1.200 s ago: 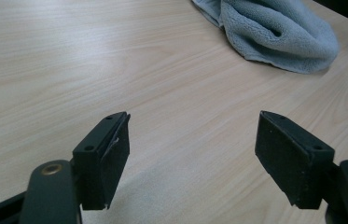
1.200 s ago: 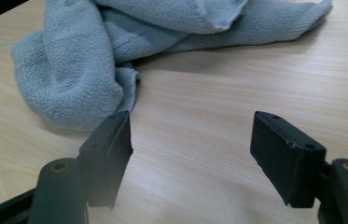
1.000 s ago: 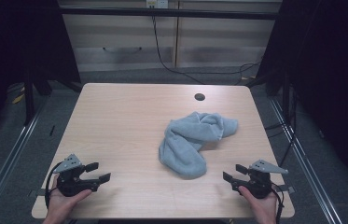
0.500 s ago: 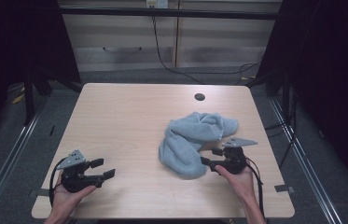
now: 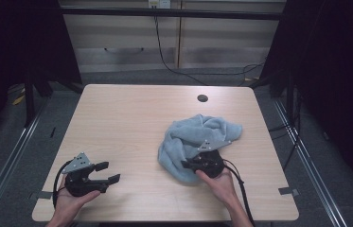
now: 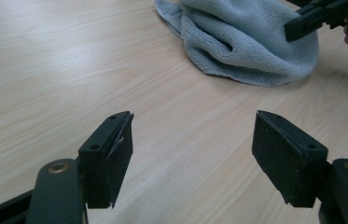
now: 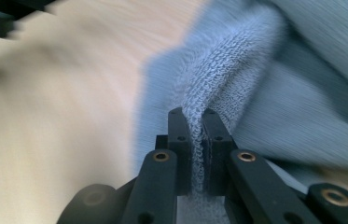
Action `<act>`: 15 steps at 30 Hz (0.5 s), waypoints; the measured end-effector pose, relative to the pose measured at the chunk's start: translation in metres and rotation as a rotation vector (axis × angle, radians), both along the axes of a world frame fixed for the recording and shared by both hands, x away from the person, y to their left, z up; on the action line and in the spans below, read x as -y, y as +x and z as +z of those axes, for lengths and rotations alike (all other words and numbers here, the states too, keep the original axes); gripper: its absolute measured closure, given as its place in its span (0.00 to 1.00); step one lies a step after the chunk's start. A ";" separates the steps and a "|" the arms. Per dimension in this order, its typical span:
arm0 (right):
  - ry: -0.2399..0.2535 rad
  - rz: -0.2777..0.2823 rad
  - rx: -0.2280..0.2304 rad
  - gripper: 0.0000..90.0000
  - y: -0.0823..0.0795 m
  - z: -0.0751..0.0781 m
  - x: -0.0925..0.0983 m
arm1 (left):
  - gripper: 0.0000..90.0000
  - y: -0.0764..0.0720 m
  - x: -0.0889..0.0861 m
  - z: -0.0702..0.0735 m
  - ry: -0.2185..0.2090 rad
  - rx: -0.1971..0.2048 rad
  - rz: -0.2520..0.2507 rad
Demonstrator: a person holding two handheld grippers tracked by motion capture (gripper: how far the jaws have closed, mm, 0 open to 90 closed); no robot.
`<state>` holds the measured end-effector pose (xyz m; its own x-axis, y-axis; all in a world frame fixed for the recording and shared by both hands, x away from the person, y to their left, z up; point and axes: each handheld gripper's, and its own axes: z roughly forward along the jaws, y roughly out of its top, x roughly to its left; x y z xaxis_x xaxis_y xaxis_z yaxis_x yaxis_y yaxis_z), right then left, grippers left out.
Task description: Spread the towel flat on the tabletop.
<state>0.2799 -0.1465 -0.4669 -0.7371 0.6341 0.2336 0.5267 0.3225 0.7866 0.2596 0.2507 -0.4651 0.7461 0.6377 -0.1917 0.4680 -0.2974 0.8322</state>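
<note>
High view: a dark room surrounds a pale wood-grain bench (image 5: 131, 123), with grey carpeted floor (image 5: 8, 156) on both sides, light cabinet fronts (image 5: 131, 47) behind and a black cable (image 5: 164, 52) hanging down them. A small round black port (image 5: 202, 98) sits near the bench's far edge. A crumpled light-blue towel (image 5: 198, 137) lies right of centre on the bench. The right gripper (image 5: 190, 164) rests at the towel's near edge; its jaws have just closed and, in the right gripper view, pinch a raised fold of the terry cloth between them. The left gripper (image 5: 108, 172), held near the front left corner well apart from the towel, has its jaws spread wide over bare wood.
</note>
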 end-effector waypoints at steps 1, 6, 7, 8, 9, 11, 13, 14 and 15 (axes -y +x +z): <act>0.000 0.036 0.011 0.94 -0.006 0.003 -0.017 | 0.33 0.000 0.000 0.000 -0.001 0.001 -0.003; 0.050 0.116 0.016 0.94 -0.018 -0.001 -0.049 | 0.33 0.000 -0.004 0.001 -0.013 0.000 0.007; 0.095 0.160 0.004 0.94 -0.024 -0.003 -0.065 | 0.33 0.000 -0.005 0.002 -0.018 0.001 0.009; 0.095 0.160 0.004 0.94 -0.024 -0.003 -0.065 | 0.33 0.000 -0.007 0.002 -0.024 0.001 0.015; 0.118 0.206 0.001 0.94 -0.033 -0.004 -0.082 | 0.34 0.001 -0.011 0.004 -0.035 0.007 0.026; 0.126 0.249 0.005 0.89 -0.042 -0.002 -0.096 | 0.35 0.000 -0.014 0.006 -0.047 0.009 0.030; 0.129 0.262 0.020 0.78 -0.047 0.002 -0.102 | 0.39 -0.002 -0.014 0.008 -0.060 0.008 0.028; 0.140 0.256 0.028 0.71 -0.048 0.005 -0.100 | 0.44 -0.004 -0.014 0.009 -0.058 0.011 0.017; 0.148 0.240 0.034 0.67 -0.048 0.009 -0.094 | 0.49 -0.007 -0.012 0.011 -0.060 0.019 0.000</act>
